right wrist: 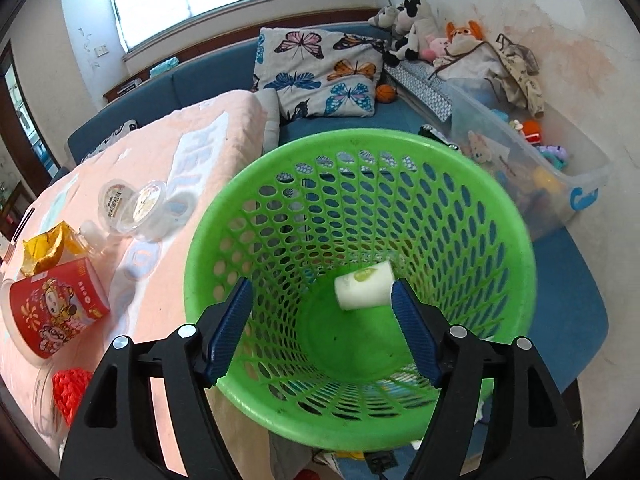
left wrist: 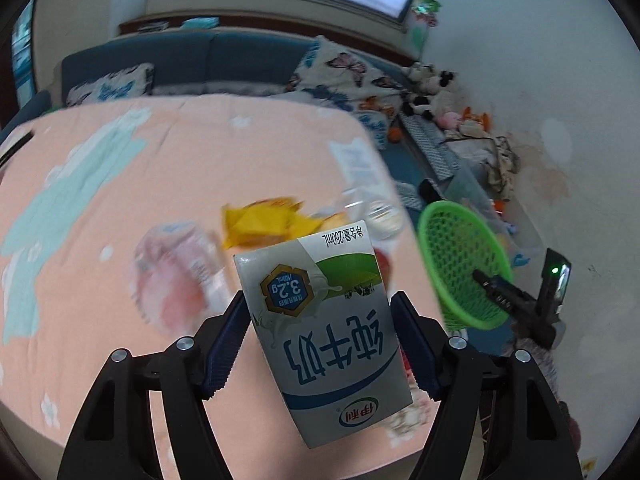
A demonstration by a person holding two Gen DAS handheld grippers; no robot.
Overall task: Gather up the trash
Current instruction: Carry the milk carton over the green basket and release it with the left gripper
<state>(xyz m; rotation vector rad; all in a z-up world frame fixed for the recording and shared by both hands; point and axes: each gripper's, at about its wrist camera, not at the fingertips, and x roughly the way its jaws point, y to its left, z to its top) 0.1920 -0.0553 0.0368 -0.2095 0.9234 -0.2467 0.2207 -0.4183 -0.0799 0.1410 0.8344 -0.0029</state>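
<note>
We've got the milk carton point(left wrist: 320, 332) clamped in the left gripper point(left wrist: 318, 344), lifted for the green bin point(right wrist: 360, 280) at frame ctr; right gripper point(right wrist: 320, 328) hangs released over it w/ a white bottle point(right wrist: 364, 285) inside.

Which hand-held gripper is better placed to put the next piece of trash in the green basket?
Left: the left hand-held gripper already holds the milk carton. The right hand-held gripper is open over the green basket and holds nothing.

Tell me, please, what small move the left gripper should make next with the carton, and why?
Probably carry the carton right, over the green basket. The left gripper already holds it above the table, and the basket stands just beyond the table's edge.
</note>
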